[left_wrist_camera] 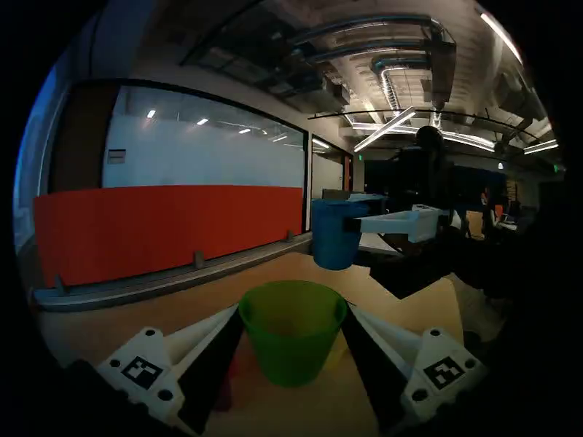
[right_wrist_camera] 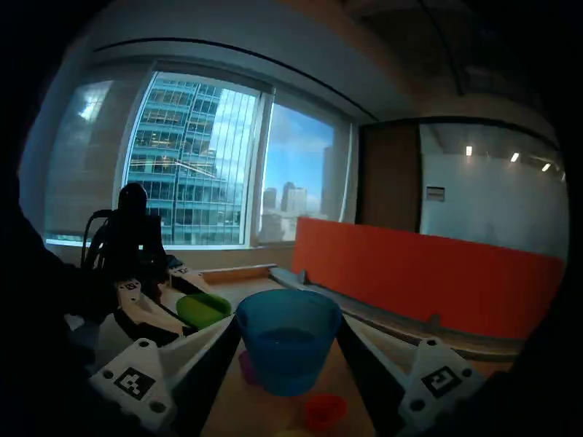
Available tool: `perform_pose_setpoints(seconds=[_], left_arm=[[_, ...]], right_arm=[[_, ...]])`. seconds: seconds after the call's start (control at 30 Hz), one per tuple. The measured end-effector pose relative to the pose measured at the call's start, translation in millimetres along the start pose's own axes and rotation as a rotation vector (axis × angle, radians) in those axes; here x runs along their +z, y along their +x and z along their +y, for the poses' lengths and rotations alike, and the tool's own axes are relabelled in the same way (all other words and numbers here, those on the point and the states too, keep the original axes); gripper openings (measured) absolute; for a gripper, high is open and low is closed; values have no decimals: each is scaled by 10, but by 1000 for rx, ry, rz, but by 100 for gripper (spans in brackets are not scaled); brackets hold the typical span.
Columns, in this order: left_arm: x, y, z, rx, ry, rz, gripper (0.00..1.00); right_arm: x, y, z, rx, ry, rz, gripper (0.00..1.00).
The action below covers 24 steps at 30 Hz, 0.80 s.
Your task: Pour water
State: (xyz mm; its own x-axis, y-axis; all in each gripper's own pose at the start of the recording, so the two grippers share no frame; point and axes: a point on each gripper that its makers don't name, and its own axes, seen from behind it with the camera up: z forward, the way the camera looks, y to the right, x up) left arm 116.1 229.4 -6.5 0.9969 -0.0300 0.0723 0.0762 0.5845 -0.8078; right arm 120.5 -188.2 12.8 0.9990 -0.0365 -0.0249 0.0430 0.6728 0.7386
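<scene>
L gripper (left_wrist_camera: 293,317): fingers pinch green cup (left_wrist_camera: 291,349) from both sides, cup upright, lower centre of left gripper view. Past its rim, centre frame, blue cup (left_wrist_camera: 334,234) upright over wooden table (left_wrist_camera: 415,309). Orange panel (left_wrist_camera: 167,226) spans left half.

R gripper (right_wrist_camera: 288,328): fingers clamp blue cup, lower centre of right gripper view; water (right_wrist_camera: 288,341) inside, partway up. Green cup sits lower left, near, tilt unclear. Small red item (right_wrist_camera: 324,411) on table at bottom centre. Windows (right_wrist_camera: 197,175) upper left.
</scene>
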Motion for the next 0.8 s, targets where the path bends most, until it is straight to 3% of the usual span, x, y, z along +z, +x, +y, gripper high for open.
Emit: perform_pose_setpoints(seconds=[0.37,0.8], left_arm=[[16,46,62,15,-15,5,89],[21,49,138,21,-31,6,89]], right_arm=[[-39,156,23,15,10,24,91],[-20,277,-33,-49,25,21,91]])
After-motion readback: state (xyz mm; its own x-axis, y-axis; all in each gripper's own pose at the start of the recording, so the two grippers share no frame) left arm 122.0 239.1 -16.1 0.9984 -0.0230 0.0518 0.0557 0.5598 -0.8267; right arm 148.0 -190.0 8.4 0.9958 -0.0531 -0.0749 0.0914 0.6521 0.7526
